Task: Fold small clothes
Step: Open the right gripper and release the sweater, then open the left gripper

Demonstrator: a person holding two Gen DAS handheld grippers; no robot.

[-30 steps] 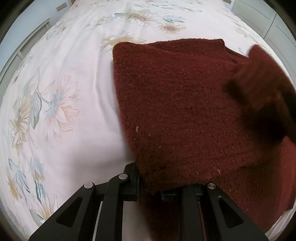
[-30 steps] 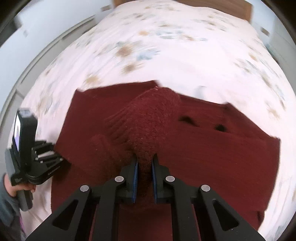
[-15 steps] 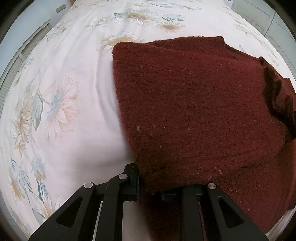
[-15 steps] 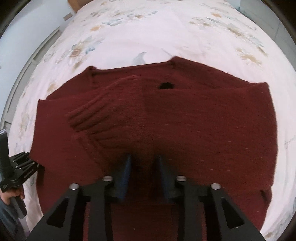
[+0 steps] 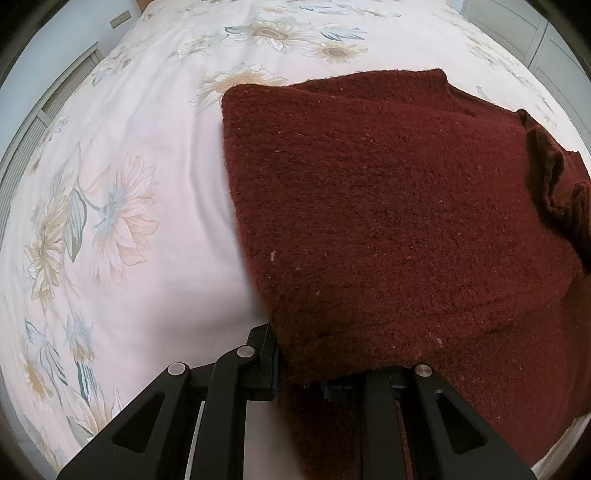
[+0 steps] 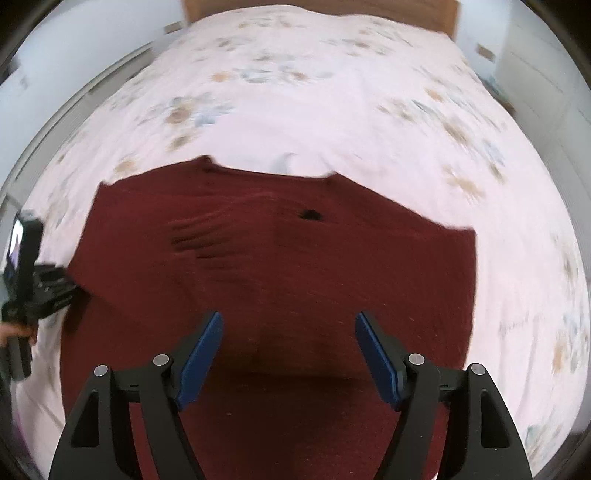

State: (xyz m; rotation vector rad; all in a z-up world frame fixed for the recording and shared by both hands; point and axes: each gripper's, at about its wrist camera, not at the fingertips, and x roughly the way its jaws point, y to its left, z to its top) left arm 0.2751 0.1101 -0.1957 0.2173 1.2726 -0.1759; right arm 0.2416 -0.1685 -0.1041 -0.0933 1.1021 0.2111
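Observation:
A dark red knitted sweater [image 5: 388,221] lies spread on the floral bedsheet [image 5: 129,184]; it also shows in the right wrist view [image 6: 280,266]. A sleeve lies folded across its body [image 6: 207,236]. My left gripper [image 5: 303,373] holds the sweater's left hem corner, and the cloth drapes over and hides its fingertips. My right gripper [image 6: 288,350] is open and empty, its blue pads [image 6: 201,350] wide apart just above the sweater's lower middle. The left gripper shows at the left edge of the right wrist view [image 6: 33,273].
The bed's white sheet with printed flowers [image 6: 332,92] stretches far beyond the sweater. A wooden headboard [image 6: 317,7] stands at the far end. White cabinets [image 5: 517,22] stand at the right side of the bed.
My right gripper has let go of the sleeve, opened wide and pulled back. The sleeve now lies flat across the sweater. The left gripper has not moved.

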